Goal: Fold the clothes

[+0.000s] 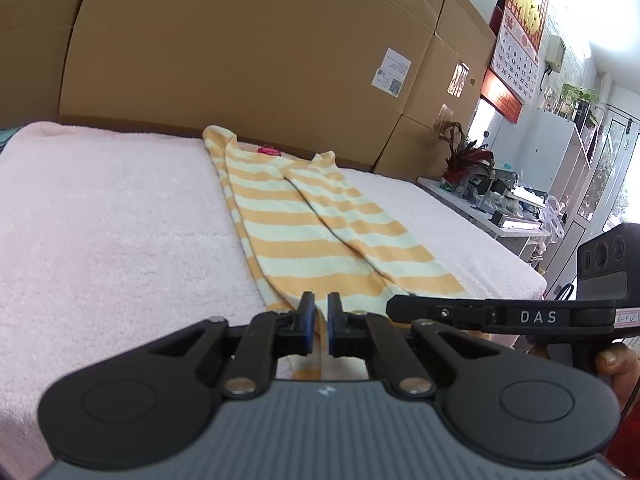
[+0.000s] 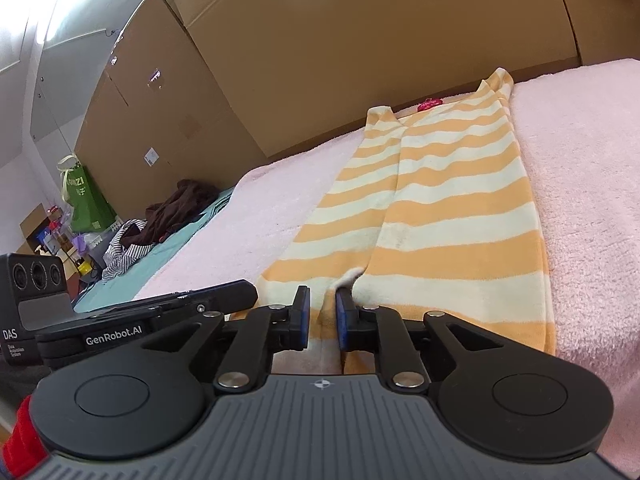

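Nearest the lens in each wrist view sits the grey ribbed body of a tool, its black linkage reaching out to blue pads over the near hem of a striped garment. On the left tool the blue pads stand nearly together with only a sliver between them; the hem edge runs under and between them, and I judge it pinched on the cloth, though the fabric is thin and the contact itself is hard to see. On the right tool a narrow gap remains between the pads, with a small fold of the hem rising into it; whether the pads actually press on that fold I cannot tell.

That orange-and-cream garment lies lengthwise on a pink towel covering the bench, its shoulders far off near the cardboard boxes. Both long sides are already turned in toward the middle, making a narrow strip with a seam down the centre, so the lengthwise folds look done. What remains, I judge, is to carry the near hem up toward the shoulders, once or twice, and flatten the result. At the far left of the right wrist view a dark heap of clothes lies on a teal sheet, apparently still waiting.
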